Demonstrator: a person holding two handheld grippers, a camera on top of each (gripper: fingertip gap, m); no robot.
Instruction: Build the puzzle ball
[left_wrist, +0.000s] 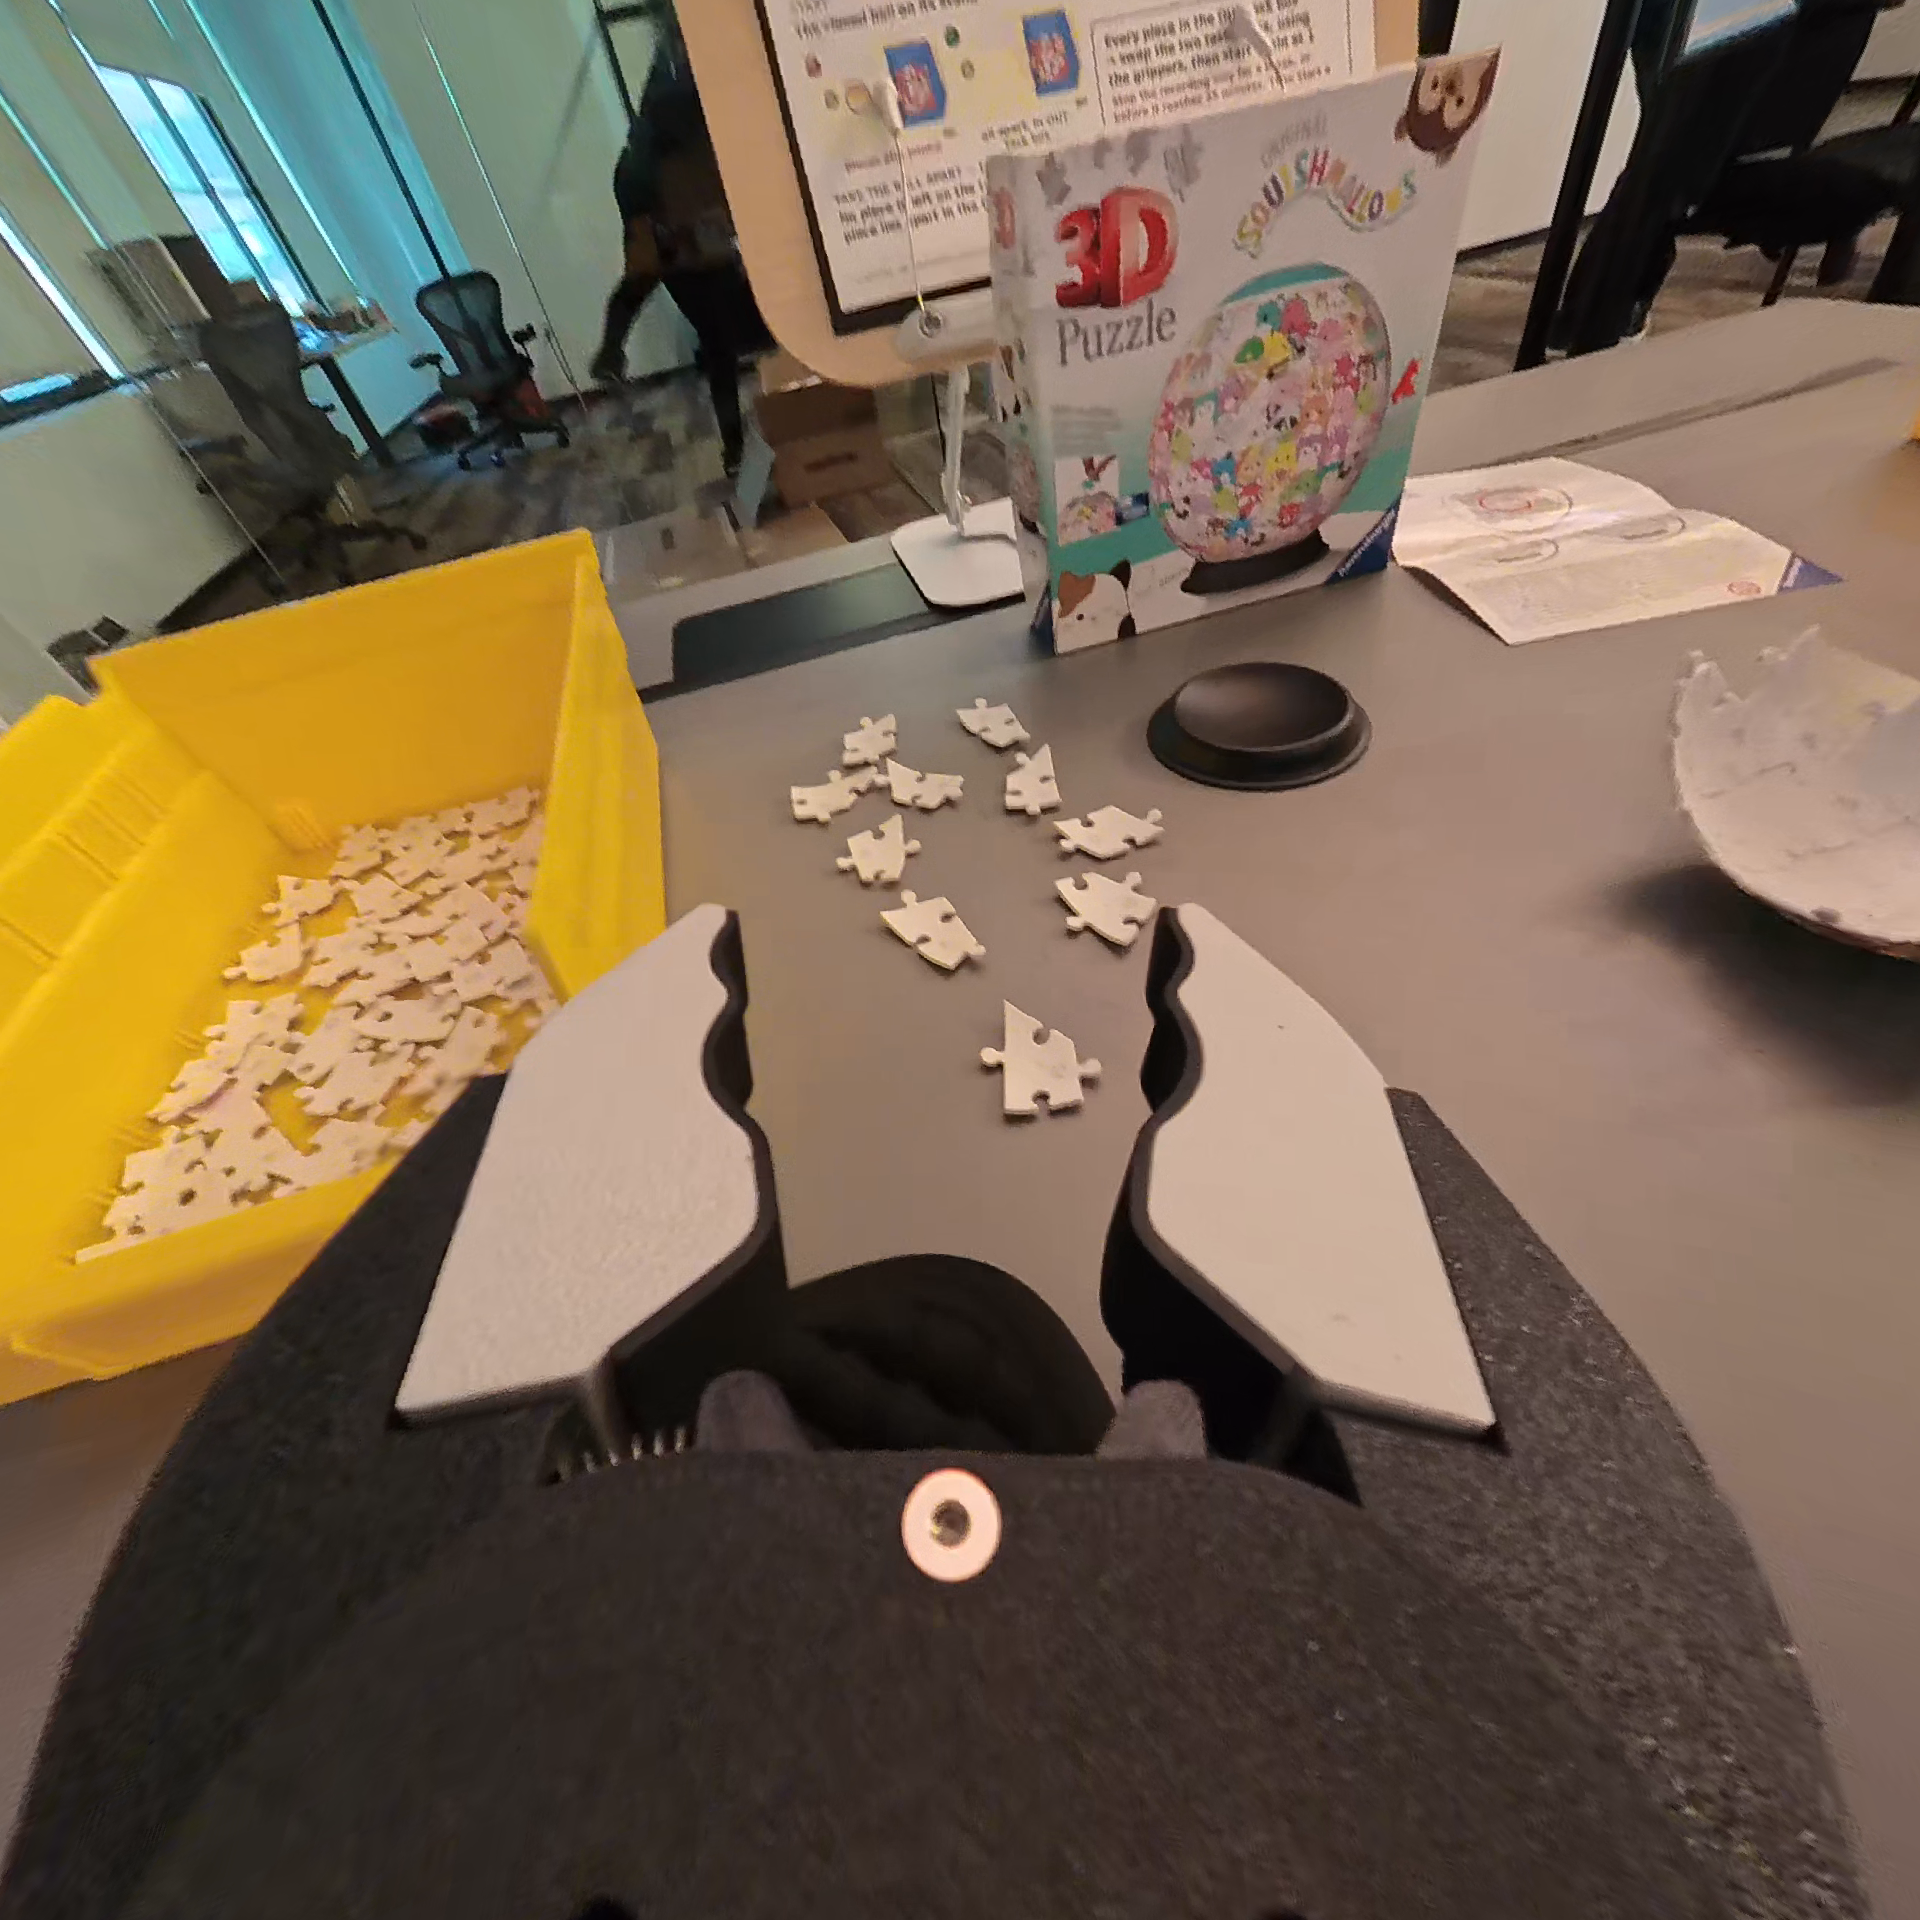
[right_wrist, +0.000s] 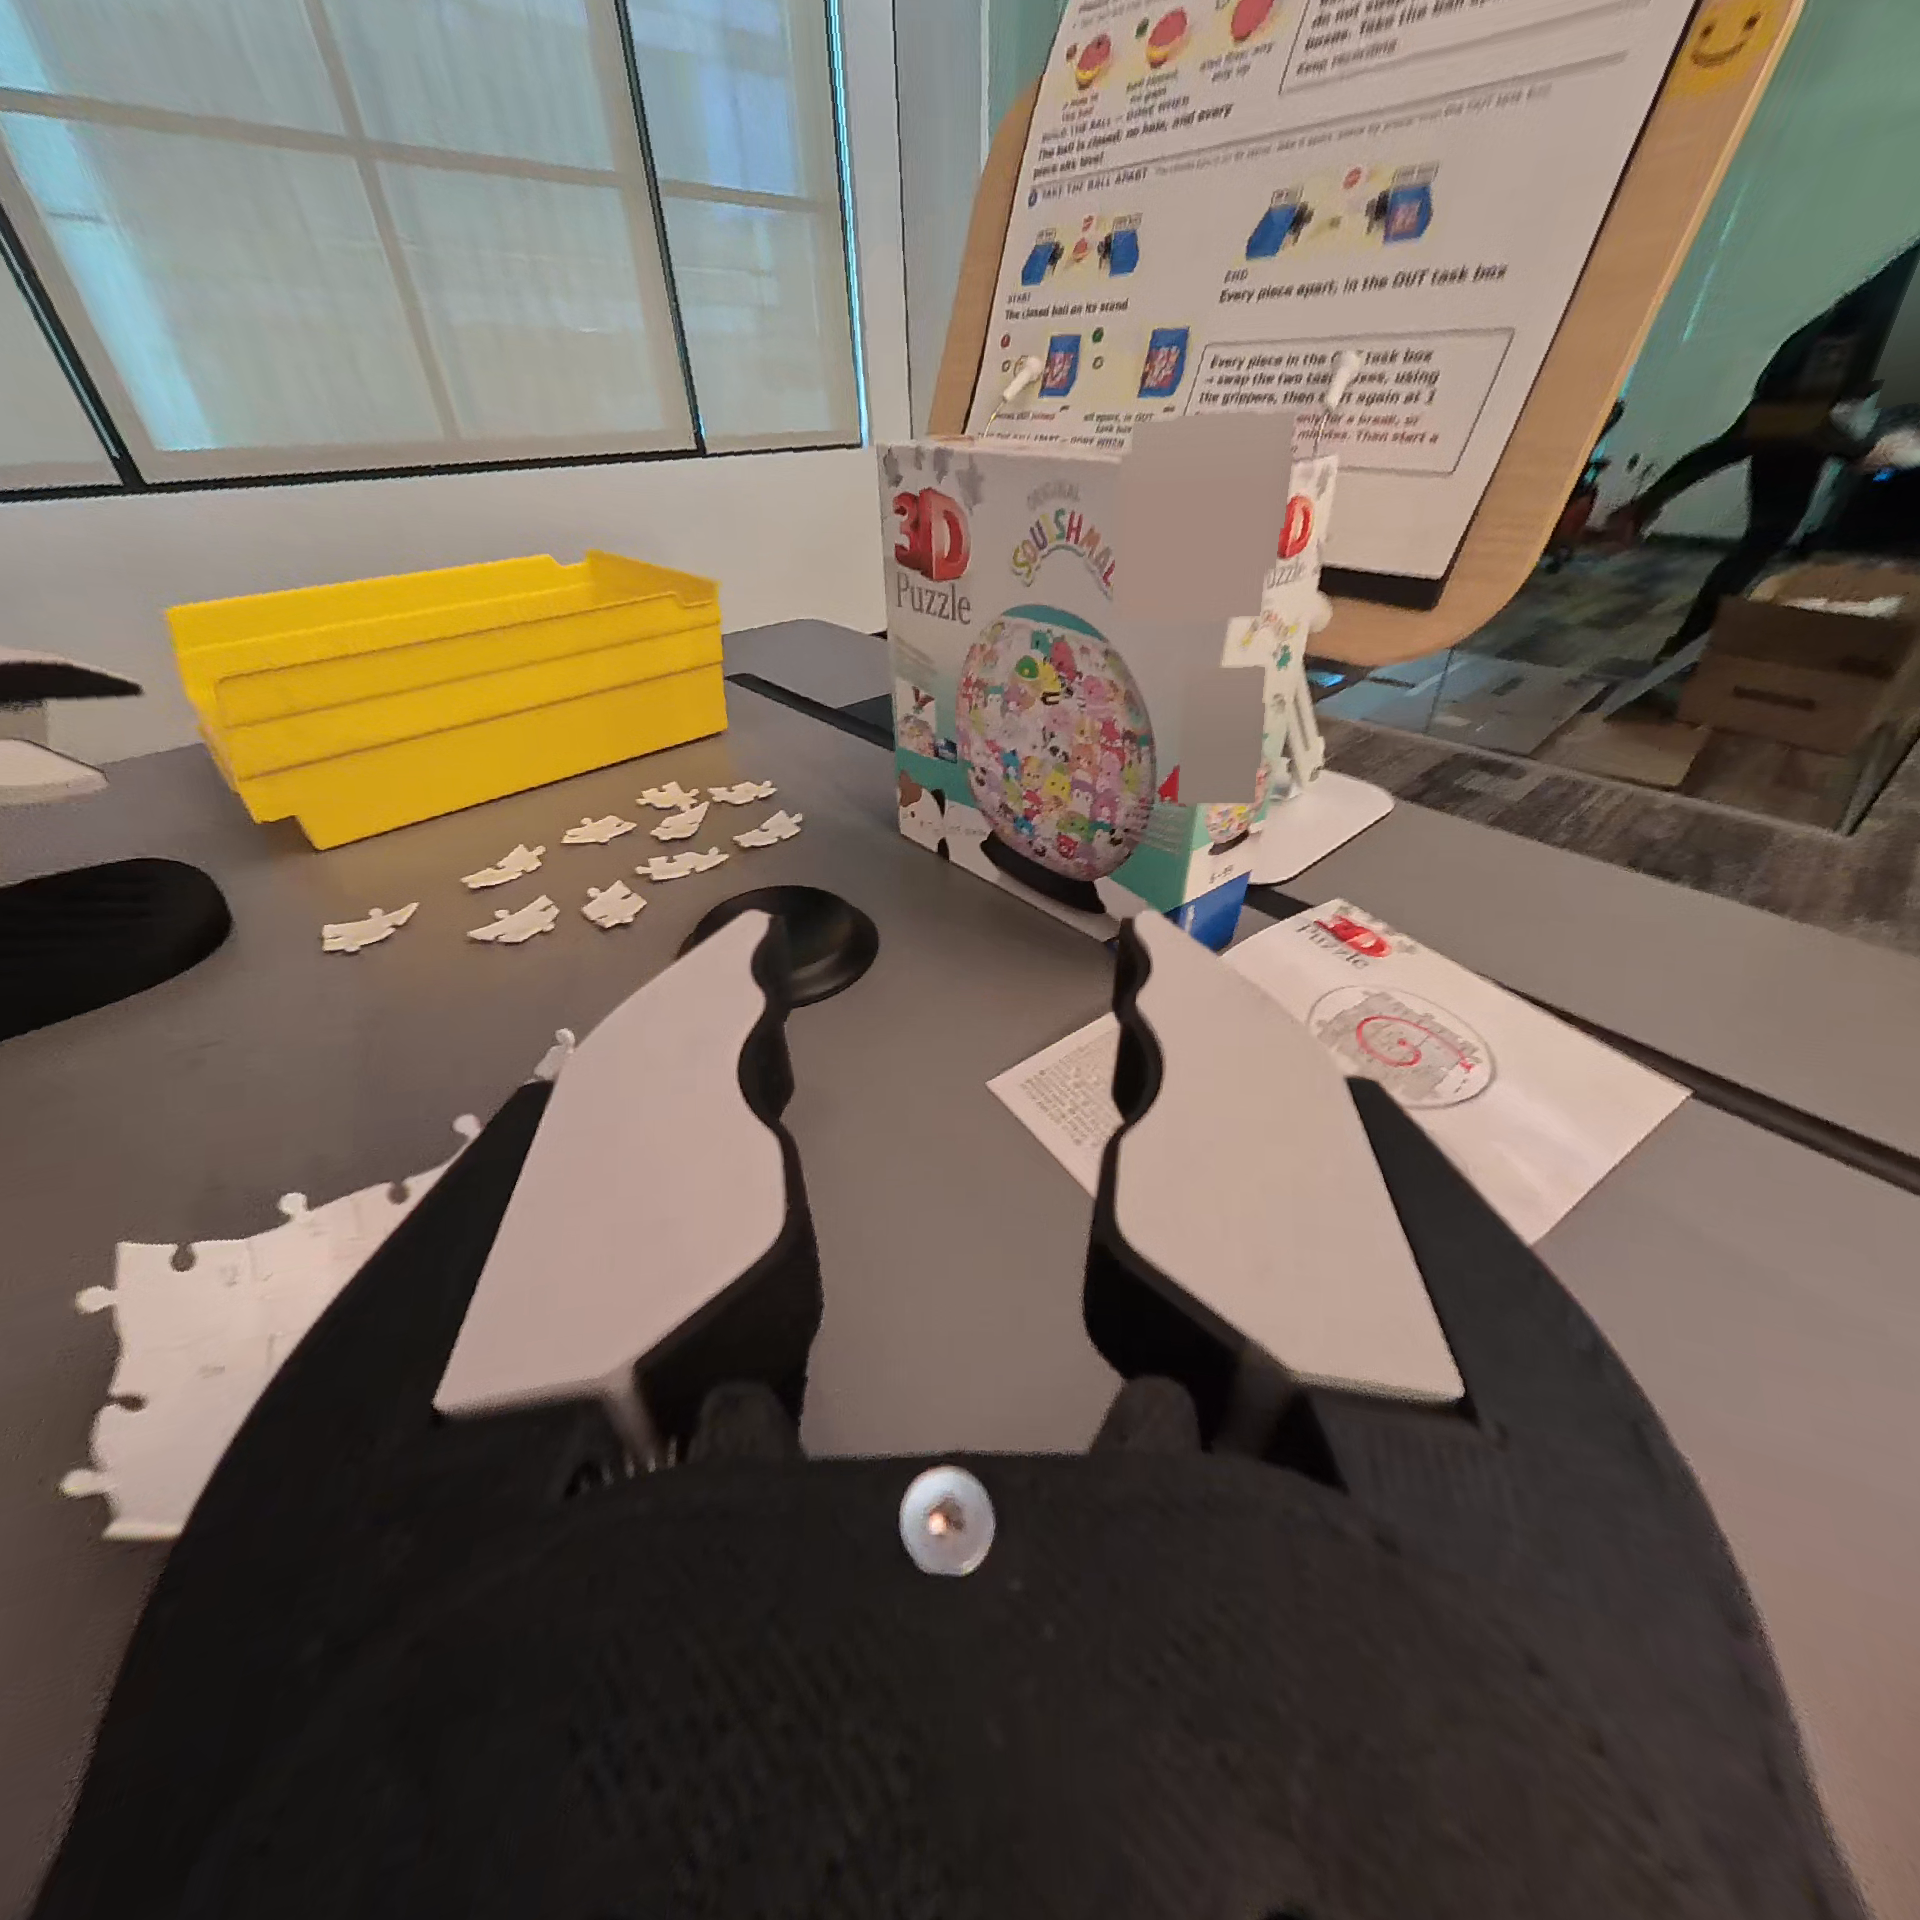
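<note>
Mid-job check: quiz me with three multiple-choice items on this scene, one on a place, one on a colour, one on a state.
1. Where does the black stand sit?
A. In the bin
B. On the table in front of the puzzle box
C. On the leaflet

2. What colour is the bin holding the pieces?
A. Blue
B. Red
C. Yellow

3. How is the left hand-held gripper?
A. Open, holding nothing
B. Shut on a piece
C. Shut on the stand

Answers: B, it rests on bare table just before the box; C, its walls are yellow; A, its fingers stand apart with only table between them.
</note>
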